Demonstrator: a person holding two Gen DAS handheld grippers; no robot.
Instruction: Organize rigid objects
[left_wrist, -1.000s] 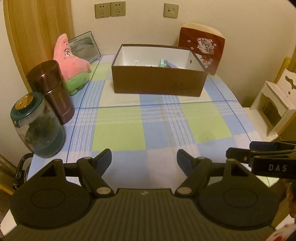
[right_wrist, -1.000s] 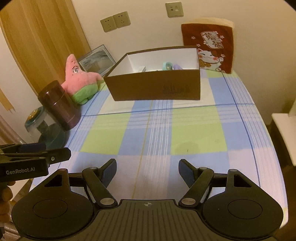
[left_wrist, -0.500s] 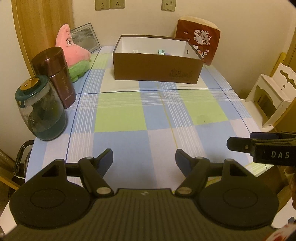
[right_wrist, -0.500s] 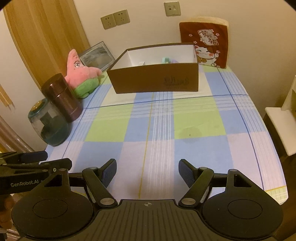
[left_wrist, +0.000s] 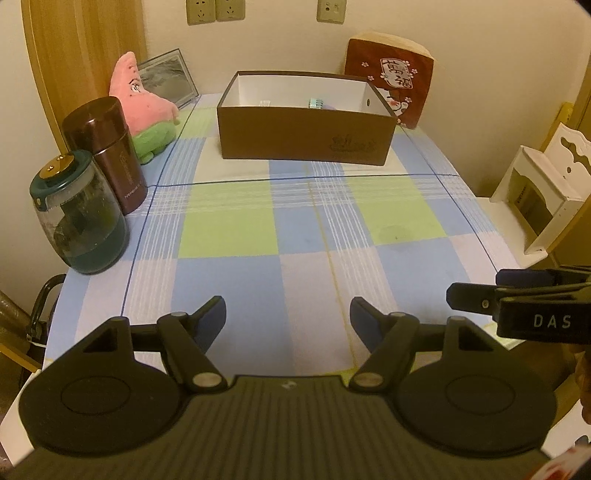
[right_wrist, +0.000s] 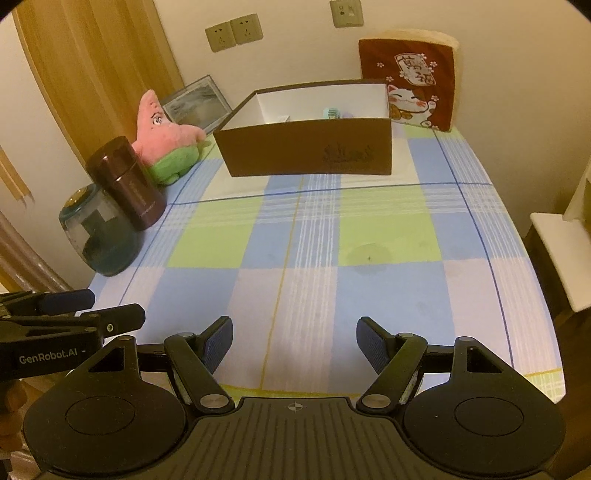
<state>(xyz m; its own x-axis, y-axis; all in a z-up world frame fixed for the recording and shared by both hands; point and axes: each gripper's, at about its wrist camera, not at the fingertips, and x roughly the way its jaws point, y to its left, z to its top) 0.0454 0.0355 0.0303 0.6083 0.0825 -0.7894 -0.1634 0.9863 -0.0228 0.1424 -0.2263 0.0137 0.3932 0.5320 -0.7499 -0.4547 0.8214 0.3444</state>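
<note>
1. The rigid objects we are meant to organize sit far ahead of both grippers, inside the brown box (left_wrist: 306, 136): a teal item (left_wrist: 317, 103) and a small white one (left_wrist: 265, 103) peek over its rim, and a pale purple piece (right_wrist: 347, 114) shows in the right wrist view. What else lies in the box we cannot tell.
2. Nearest to us, the left gripper (left_wrist: 287, 319) stands with its jaws wide apart and nothing between them. The right gripper (right_wrist: 294, 341) is likewise spread and empty.
3. Compared with a second ago, both grippers have drawn back toward the near edge of the surface (left_wrist: 229, 218); the box now looks smaller and farther, and more of the checked cloth lies bare ahead of us.
4. We judge this as a retreat after the sorting, since nothing loose remains on the cloth between us and the box.
5. Ahead and to the left of the left gripper stand a glass jar (left_wrist: 79, 214) and, just behind it, a dark red canister (left_wrist: 107, 151).
6. Farther on that side lie a pink plush star (left_wrist: 144, 110) and a picture frame (left_wrist: 168, 79); a red cushion (left_wrist: 395, 83) leans behind the box.
</note>
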